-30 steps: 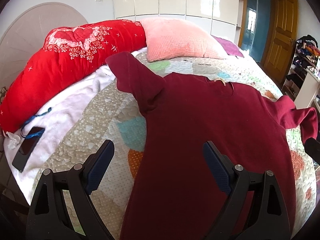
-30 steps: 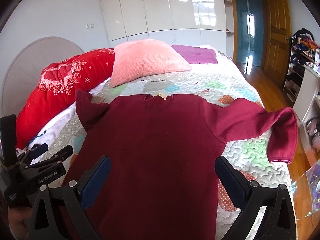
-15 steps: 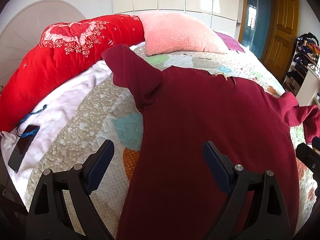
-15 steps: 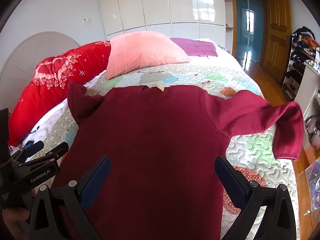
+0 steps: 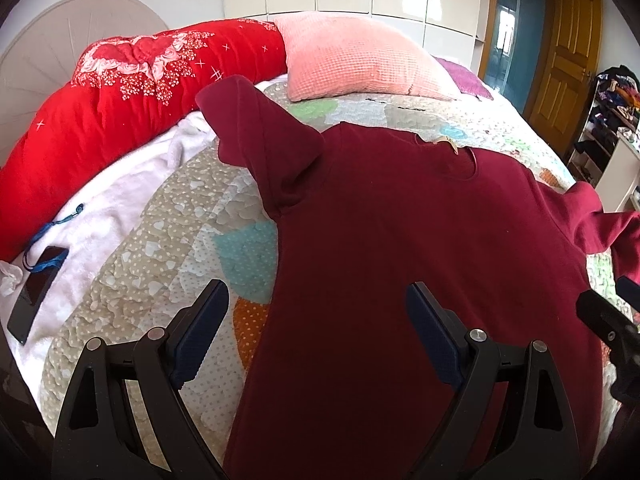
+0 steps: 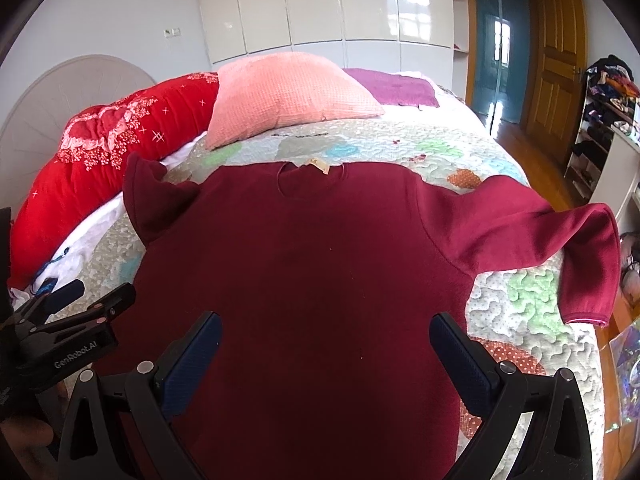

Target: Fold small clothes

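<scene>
Covering most of the bed, a patchwork quilt [image 6: 420, 152] with stitched swirls carries the dark red long-sleeved top [image 6: 320, 264], spread flat with its collar toward the pillows. Only the right wrist view shows the far sleeve whole, its cuff bent down at the bed's edge; the left view cuts that sleeve off. A red floral bolster [image 5: 120, 92] and a pink waffle-textured pillow [image 6: 288, 92] lie behind. The left view alone shows a dark phone [image 5: 36, 292] on a white fleecy blanket [image 5: 116, 208]. The left gripper [image 5: 316, 328] hangs over the top's hem edge, fingers spread wide; the right gripper [image 6: 326, 354] likewise gapes above the fabric, gripping nothing.
</scene>
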